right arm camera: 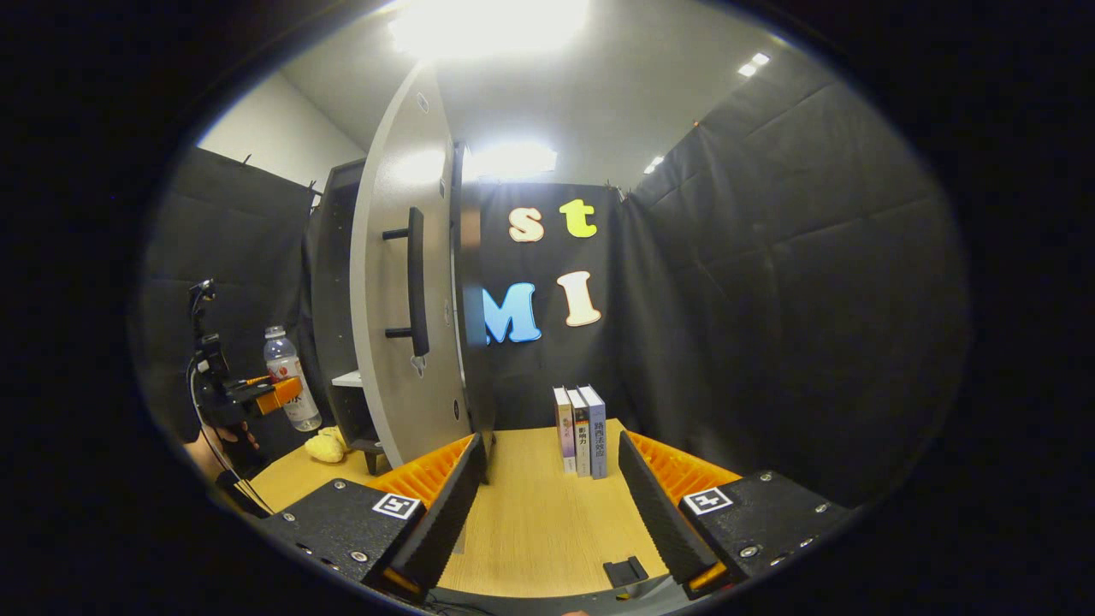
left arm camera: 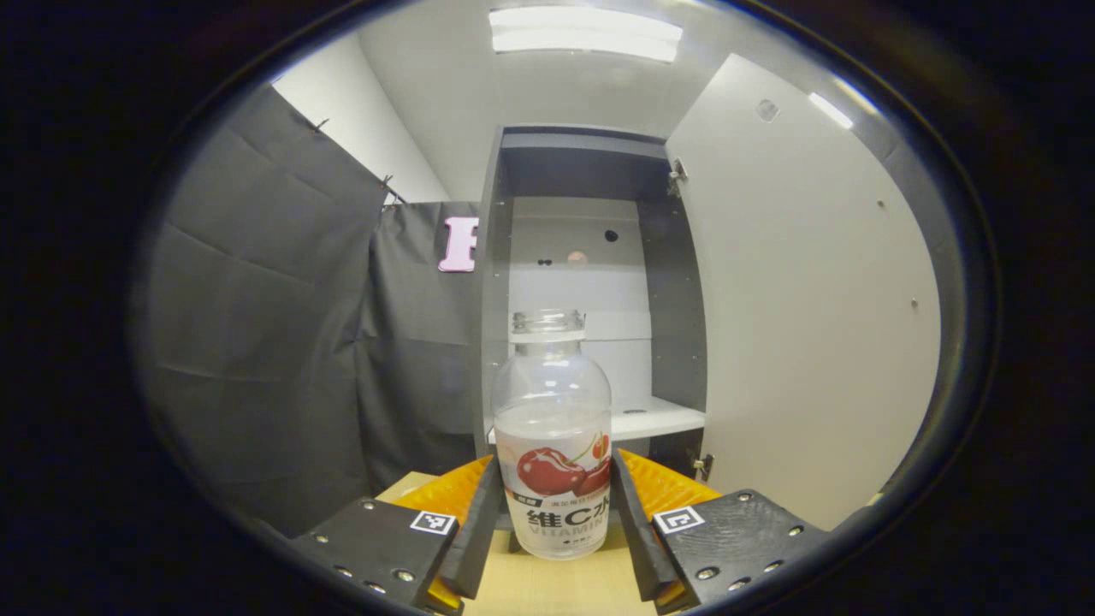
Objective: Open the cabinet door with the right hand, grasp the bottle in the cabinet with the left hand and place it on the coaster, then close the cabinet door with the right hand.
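A clear bottle (left arm camera: 554, 445) with a cherry label stands upright between the fingers of my left gripper (left arm camera: 556, 466), which is shut on its lower half. It is held in front of the open cabinet (left arm camera: 496, 282), just outside its white shelf (left arm camera: 654, 417). The right gripper view shows the same bottle (right arm camera: 287, 376) at the far left, held above the table by the left gripper (right arm camera: 275, 396). My right gripper (right arm camera: 547, 445) is open and holds nothing, low over the wooden table (right arm camera: 530, 513), beside the edge of the open door (right arm camera: 389, 325) with its black handle (right arm camera: 417, 282).
The open white door (left arm camera: 813, 299) stands to the right of the bottle. A yellow lumpy object (right arm camera: 327, 447) lies on the table by the cabinet's foot. Three books (right arm camera: 580, 430) stand upright at the back of the table. Black cloth walls close in the booth.
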